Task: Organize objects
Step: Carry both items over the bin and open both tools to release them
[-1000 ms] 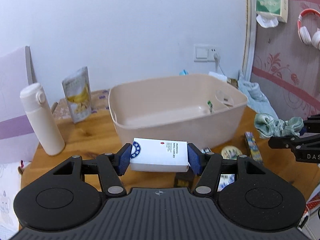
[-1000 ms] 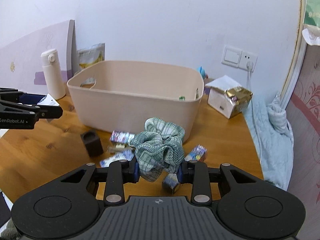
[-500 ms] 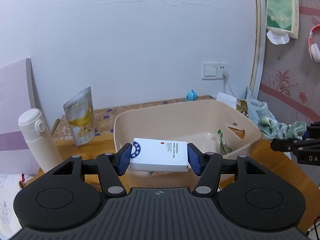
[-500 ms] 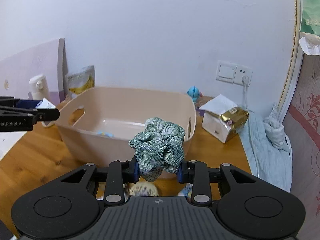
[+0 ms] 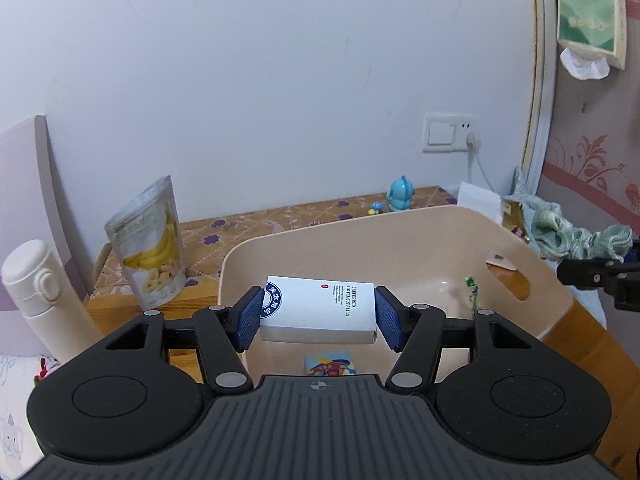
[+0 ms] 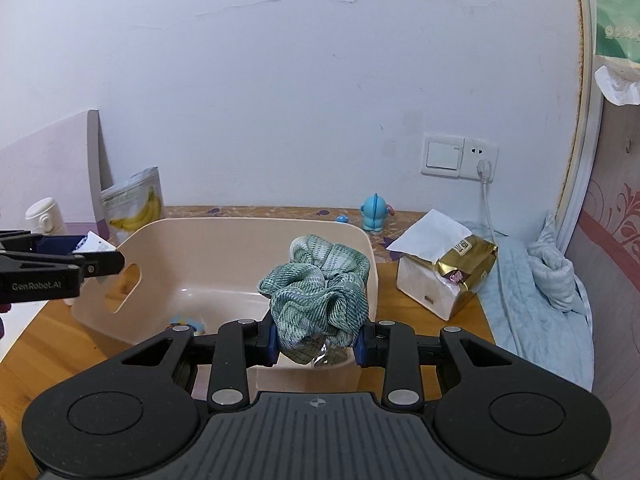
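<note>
Left gripper [image 5: 318,316]: fingers clamped on the white box [image 5: 318,310], now raised over the beige bin [image 5: 400,236] instead of low at its front wall.
Right gripper [image 6: 316,342]: fingers clamped on the green scrunchie [image 6: 318,300], likewise carried above the bin.
Meaning: both seem ready to drop in.

I'm working in a lived-in home — a bedroom, I'd say: a wooden table [image 6: 436,332] against a cracked white wall [image 6: 280,80], blue bedding [image 6: 544,296] along its right edge, a tissue pack [image 5: 588,8] hanging above — banana-chip pouch [image 5: 150,244] at the back-left corner.
</note>
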The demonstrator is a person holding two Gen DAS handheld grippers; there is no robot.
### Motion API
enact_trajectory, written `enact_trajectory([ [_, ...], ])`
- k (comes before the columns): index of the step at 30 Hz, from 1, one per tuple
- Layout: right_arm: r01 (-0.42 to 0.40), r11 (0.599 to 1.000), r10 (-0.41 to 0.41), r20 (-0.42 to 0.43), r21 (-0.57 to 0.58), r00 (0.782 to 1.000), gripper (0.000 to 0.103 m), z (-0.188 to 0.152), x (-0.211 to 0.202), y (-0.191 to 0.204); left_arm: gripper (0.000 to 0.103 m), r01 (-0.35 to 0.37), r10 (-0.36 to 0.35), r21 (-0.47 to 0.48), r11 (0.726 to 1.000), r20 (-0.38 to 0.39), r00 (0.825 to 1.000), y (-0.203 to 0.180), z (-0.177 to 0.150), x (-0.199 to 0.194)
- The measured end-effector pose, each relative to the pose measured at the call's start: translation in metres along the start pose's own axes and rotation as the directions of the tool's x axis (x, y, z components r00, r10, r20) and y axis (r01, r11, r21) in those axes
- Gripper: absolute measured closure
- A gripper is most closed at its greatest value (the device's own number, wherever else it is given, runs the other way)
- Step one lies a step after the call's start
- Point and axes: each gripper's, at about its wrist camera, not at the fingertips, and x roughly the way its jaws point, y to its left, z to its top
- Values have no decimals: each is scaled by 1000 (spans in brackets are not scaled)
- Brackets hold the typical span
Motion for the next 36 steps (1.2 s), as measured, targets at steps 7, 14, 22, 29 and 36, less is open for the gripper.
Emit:
enact_trajectory([
  [7,-4,1000,4,-45,0,999,69,13,31,-2,42,-19,20,23,1000,-64,998,-7,3,37],
  [14,-3,999,-2,-130,-41,992,69,17,63,5,42,-35,43,62,997,-123,991,-13,4,59],
  [22,-12,996,-8,-216,-91,976,69,18,87,19,42,5,8,55,998,-232,973,-15,4,84],
  [29,-33,988,-13,-294,-151,956,67,17,107,29,42,-7,32,84,996,-298,954,-19,-4,99],
  [36,-42,983,-25,-353,-181,935,56,12,123,32,42,-16,50,103,995,-331,942,-21,-9,104],
])
